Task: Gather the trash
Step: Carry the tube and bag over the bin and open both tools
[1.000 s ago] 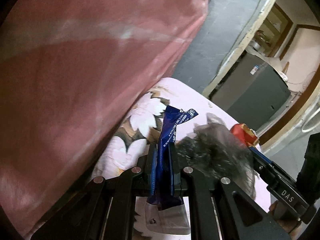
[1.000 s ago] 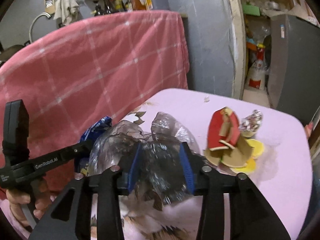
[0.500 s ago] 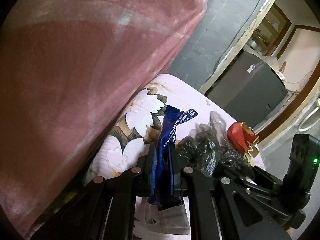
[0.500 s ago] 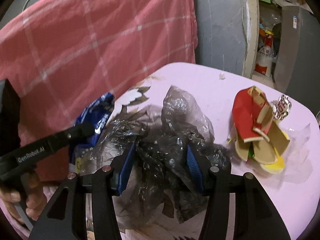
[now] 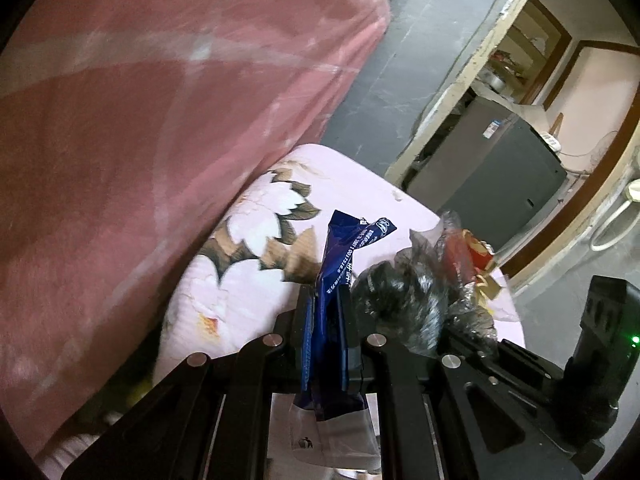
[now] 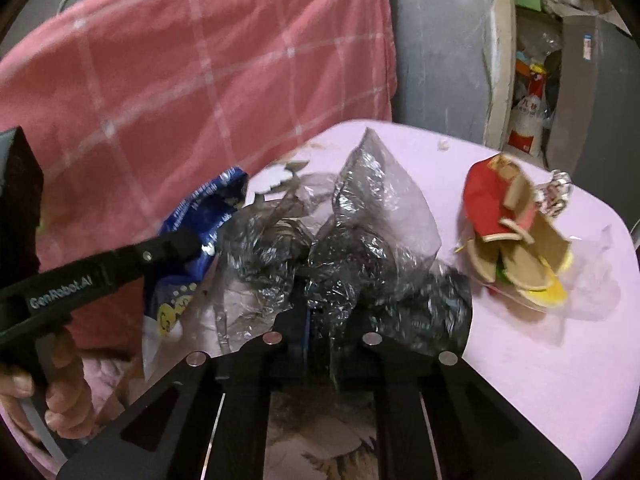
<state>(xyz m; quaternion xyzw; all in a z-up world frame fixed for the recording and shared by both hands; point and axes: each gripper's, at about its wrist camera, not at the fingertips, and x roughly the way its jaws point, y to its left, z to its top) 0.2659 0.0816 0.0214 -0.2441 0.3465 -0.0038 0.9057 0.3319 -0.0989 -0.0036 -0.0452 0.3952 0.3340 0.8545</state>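
Your left gripper point(image 5: 326, 320) was clamped on the crumpled blue foil wrapper point(image 5: 340, 280), held upright above the pink floral tablecloth point(image 5: 256, 280). Your right gripper point(image 6: 320, 320) pinched the crinkled clear plastic bag point(image 6: 360, 232), just right of the wrapper. The torn red-and-yellow cardboard carton point(image 6: 512, 232) lay farther right.

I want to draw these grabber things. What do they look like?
Both are black. The left gripper and right gripper have blue pads, round silver bolts and triangle cut-outs. White "GenRobot.AI" lettering runs along the left one's side; a bare hand holds it.
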